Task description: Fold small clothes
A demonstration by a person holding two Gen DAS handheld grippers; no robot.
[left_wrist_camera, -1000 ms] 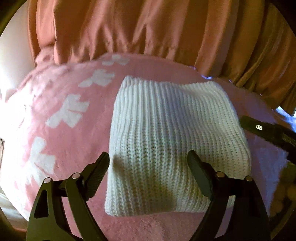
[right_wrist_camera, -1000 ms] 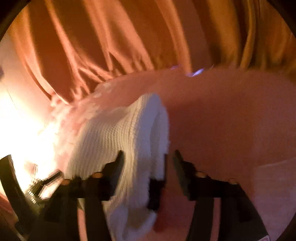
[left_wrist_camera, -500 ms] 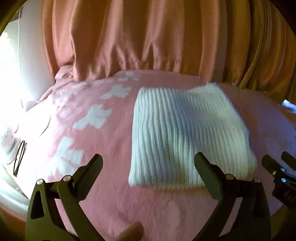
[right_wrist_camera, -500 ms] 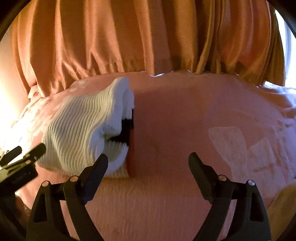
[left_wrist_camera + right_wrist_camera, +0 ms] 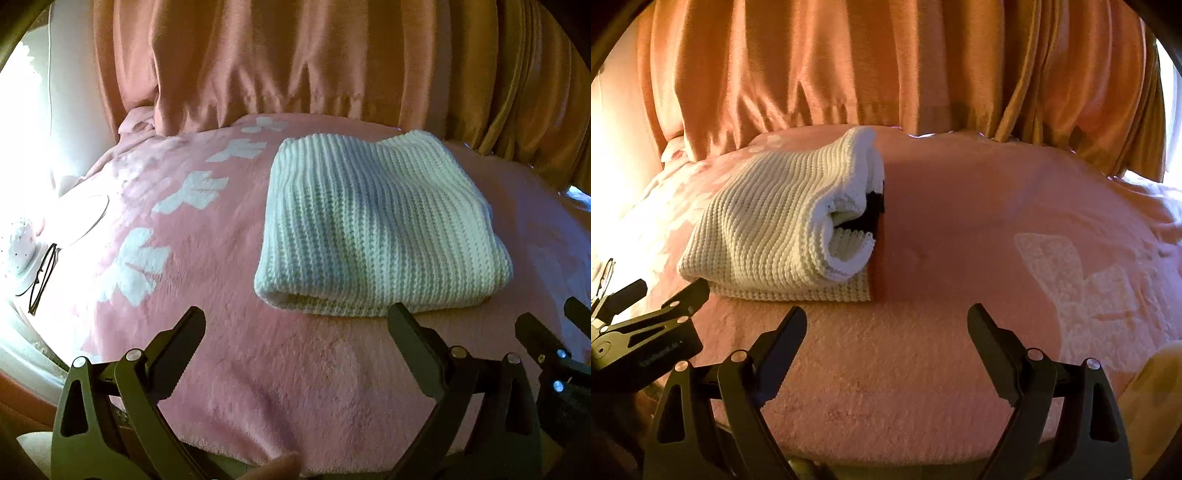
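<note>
White knit garment (image 5: 373, 229) is seen folded on pink blanket (image 5: 229, 369). Left tool (image 5: 295, 332) and right tool (image 5: 886, 325) are held spread, nothing grasped, near its edge.

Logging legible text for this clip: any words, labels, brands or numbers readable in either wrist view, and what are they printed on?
Nothing can be read with confidence.
Pale print on the black body of the left gripper, seen from the right wrist: too small and blurred to read.
White ribbed knit garment, folded: no label or tag visible.
Pink fleece blanket with white bow shapes: pattern only, no lettering.
Orange satin curtain: no text.
</note>
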